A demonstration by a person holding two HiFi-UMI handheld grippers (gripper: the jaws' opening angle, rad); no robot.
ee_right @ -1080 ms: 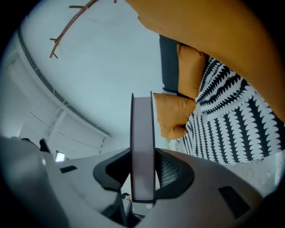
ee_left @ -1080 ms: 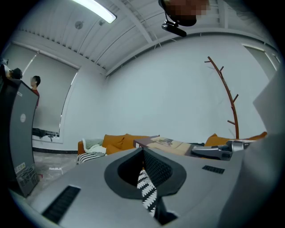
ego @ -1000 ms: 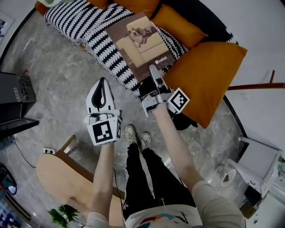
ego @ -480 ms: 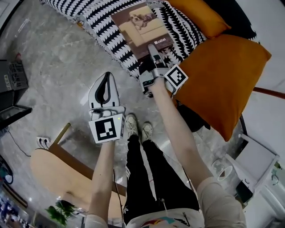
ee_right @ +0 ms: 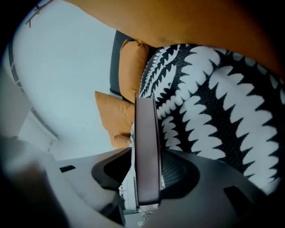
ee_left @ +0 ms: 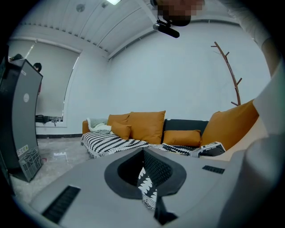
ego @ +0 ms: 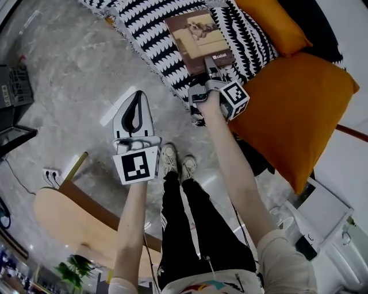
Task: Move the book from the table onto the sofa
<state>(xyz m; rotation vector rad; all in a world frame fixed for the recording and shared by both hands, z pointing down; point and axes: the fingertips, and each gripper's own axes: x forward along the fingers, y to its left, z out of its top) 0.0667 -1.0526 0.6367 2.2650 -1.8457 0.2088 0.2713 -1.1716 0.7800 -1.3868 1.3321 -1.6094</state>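
Gripping the book [ego: 198,37] by its near edge, my right gripper [ego: 211,64] has both jaws pressed on it; in the right gripper view the book [ee_right: 146,147] stands edge-on between the two pads, one pad flat against each cover; the book is brown with a pale picture on its front, and from the head view it lies out over the black-and-white patterned throw [ego: 144,28] that covers the sofa seat; it is very close to the throw, but I cannot tell whether it rests on the fabric; a large orange cushion [ego: 293,109] sits just beside my right forearm, and a smaller orange cushion [ego: 270,23] leans against the dark sofa back [ego: 313,17] beyond the book; my left gripper [ego: 137,95] hangs over the grey marble floor [ego: 69,74], well apart from the book, its jaws drawn together at the tips with nothing caught between them; in the left gripper view only a slit of the throw's pattern shows through the loop of the jaws; the marker cube [ego: 137,165] on that gripper faces up at me; the wooden table [ego: 75,218] is down at my left, behind both grippers, and my shoes [ego: 175,166] stand on the floor between my arms
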